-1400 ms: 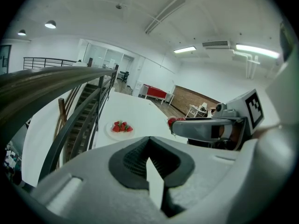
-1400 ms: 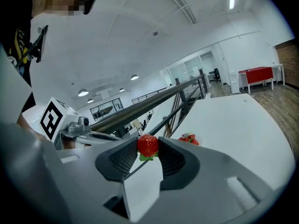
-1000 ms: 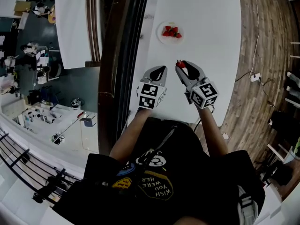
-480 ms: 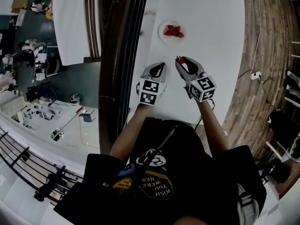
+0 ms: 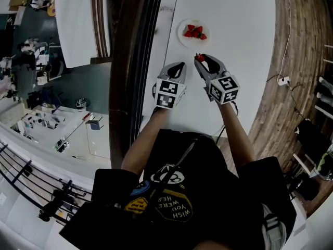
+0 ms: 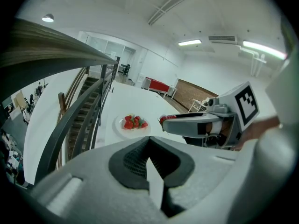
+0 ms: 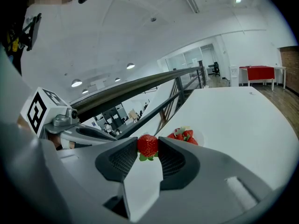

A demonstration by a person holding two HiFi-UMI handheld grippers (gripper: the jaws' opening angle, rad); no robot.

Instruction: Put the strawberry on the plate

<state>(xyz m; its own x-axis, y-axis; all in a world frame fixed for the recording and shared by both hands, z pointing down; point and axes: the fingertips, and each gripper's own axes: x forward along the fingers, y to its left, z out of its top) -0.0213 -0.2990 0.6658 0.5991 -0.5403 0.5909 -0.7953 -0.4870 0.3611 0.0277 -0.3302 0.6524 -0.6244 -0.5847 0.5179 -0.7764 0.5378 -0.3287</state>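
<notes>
While both grippers hang over the near end of the white table (image 5: 234, 20), the head view shows the right gripper (image 5: 202, 60) clamped on a single strawberry (image 5: 199, 58) at its tips. The plate (image 5: 182, 38) lies on the table at 12 o'clock from those tips, near but apart, with a small heap of red berries (image 5: 194, 33) on it. The left gripper (image 5: 181, 65) sits just beside the right one at its 8 o'clock, jaws together and holding nothing. Marker cubes (image 5: 225, 89) ride the 6 o'clock ends of both grippers, where the person's forearms (image 5: 237, 134) lead back to a black shirt (image 5: 177, 191). A dark handrail (image 5: 124, 61) runs along the table's 9 o'clock side. From the left gripper view, that gripper's jaws meet at their tips with nothing between them; the plate lies beyond at 11 o'clock, and the right gripper reaches in from 3 o'clock, its strawberry just off the plate's 3 o'clock edge. From the right gripper view, the two jaws press on the strawberry's sides, its green leaves pointing to 6 o'clock. The plate with its berries rests beyond the jaws at 2 o'clock, and the left gripper shows at 9 o'clock.
</notes>
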